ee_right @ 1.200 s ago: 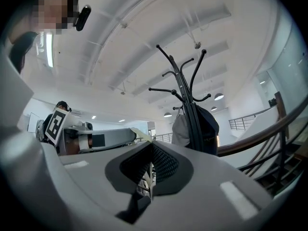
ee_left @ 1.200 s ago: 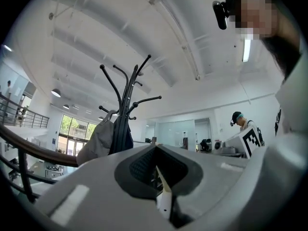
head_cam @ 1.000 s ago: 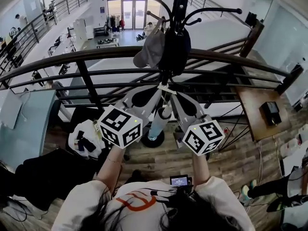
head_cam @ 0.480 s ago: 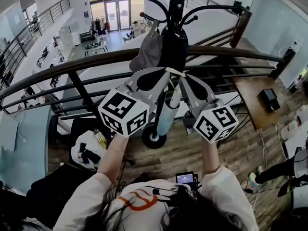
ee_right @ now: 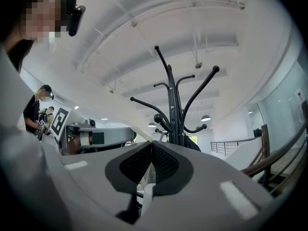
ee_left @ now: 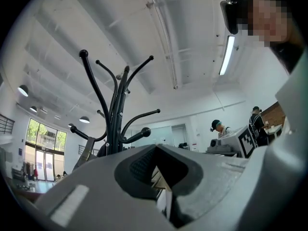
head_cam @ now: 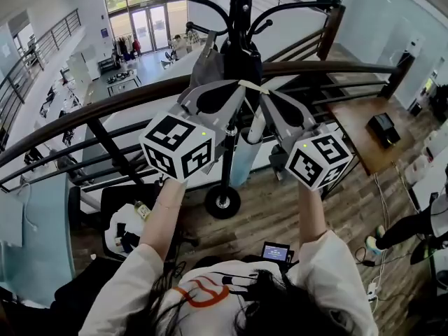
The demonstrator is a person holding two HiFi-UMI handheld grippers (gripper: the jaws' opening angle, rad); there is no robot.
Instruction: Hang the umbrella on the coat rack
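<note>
The black coat rack [head_cam: 236,12] stands just beyond the handrail, its curved hooks spreading at the top; its round base [head_cam: 222,203] sits on the wooden floor. A pale folded umbrella [head_cam: 246,154] hangs upright beside the pole from a thin cream strap [head_cam: 252,85]. My left gripper [head_cam: 238,89] and right gripper [head_cam: 266,94] meet at that strap, each shut on it, just below the hooks. In the left gripper view the rack [ee_left: 115,119] rises behind the shut left gripper [ee_left: 156,149]. In the right gripper view the right gripper [ee_right: 151,146] pinches the strap in front of the rack [ee_right: 173,112].
A grey cap [head_cam: 204,67] and a dark bag [head_cam: 241,63] hang on the rack. A dark handrail [head_cam: 126,96] runs across in front of me. A wooden desk [head_cam: 371,142] with a black device stands at right. A white bag [head_cam: 126,229] lies at lower left.
Both grippers have lifted the umbrella by its strap higher and closer to the rack's hooks. Both stay shut on the strap.
</note>
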